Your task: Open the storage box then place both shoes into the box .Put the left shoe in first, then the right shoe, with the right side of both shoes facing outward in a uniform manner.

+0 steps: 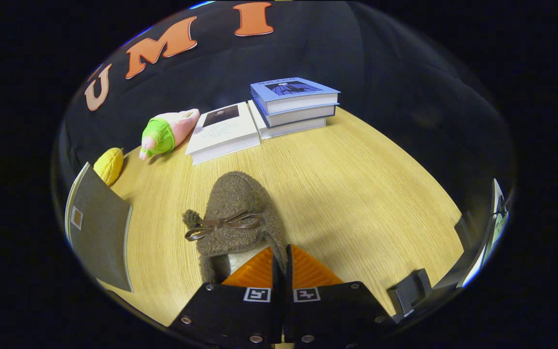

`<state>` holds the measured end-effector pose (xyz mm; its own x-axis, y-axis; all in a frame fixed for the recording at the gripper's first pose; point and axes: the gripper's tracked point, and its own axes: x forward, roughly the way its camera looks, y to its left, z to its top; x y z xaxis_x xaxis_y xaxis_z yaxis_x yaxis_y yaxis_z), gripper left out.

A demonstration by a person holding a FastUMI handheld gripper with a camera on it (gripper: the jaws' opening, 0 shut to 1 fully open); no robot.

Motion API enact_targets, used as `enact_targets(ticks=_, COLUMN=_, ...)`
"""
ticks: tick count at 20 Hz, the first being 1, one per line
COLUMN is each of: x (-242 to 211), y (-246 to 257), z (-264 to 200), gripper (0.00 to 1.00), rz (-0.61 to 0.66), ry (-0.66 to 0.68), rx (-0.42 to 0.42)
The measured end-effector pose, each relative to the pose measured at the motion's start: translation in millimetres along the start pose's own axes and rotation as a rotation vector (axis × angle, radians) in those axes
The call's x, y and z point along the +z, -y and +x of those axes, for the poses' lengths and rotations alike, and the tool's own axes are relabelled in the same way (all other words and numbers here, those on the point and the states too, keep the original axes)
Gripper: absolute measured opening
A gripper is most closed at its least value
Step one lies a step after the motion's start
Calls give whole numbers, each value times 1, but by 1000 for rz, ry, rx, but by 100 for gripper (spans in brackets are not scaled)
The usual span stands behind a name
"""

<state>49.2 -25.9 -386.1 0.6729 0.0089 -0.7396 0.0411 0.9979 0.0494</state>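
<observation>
Well to the left of the tongs [281,264], a dark grey panel [100,232], perhaps the flap of the storage box, stands tilted at the edge of the tabletop [356,194], a small square label on it too small to read; beyond it lies a yellow corn-shaped toy [109,166], and further along a pink and green plush toy [168,133]; next, beyond the tongs and slightly left, a white book [223,132] lies flat, its cover print too fine to make out; beside it, touching or nearly so, a stack of books [294,104] topped by a blue one, the title not legible. Directly ahead of the tongs sits the brown fuzzy shoe [233,213] with a thin leather bow; its long axis runs almost straight away from the tongs, toe pointing far, heel opening nearest; the tongs are closed on the shoe's heel rim, the right-hand wall of the collar pinched between them; whether this is the left or right shoe cannot be told. To the right of the tongs lies bare wood; at the far right edge, a dark bracket [410,291]. The coming move, one judges, is a lift and a swing toward the box, and it turns on keeping that lengthwise alignment so the shoe's right side faces outward.
</observation>
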Motion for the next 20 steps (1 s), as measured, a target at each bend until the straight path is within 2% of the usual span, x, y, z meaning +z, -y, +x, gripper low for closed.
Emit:
enact_targets(ticks=3, x=9, y=-8, z=-13, gripper=2, rz=32, ry=19, rx=-4)
enact_targets(ticks=7, x=28, y=-38, z=-37, gripper=1, rz=81, ry=46, rx=46)
enact_targets(ticks=10, x=44, y=-69, z=-58, gripper=1, rz=60, ry=68, rx=64)
enact_targets(ticks=17, x=71, y=-168, z=-101, gripper=1, rz=26, ry=97, rx=153)
enact_targets(ticks=20, x=77, y=-216, z=-118, gripper=1, rz=34, ry=99, rx=225)
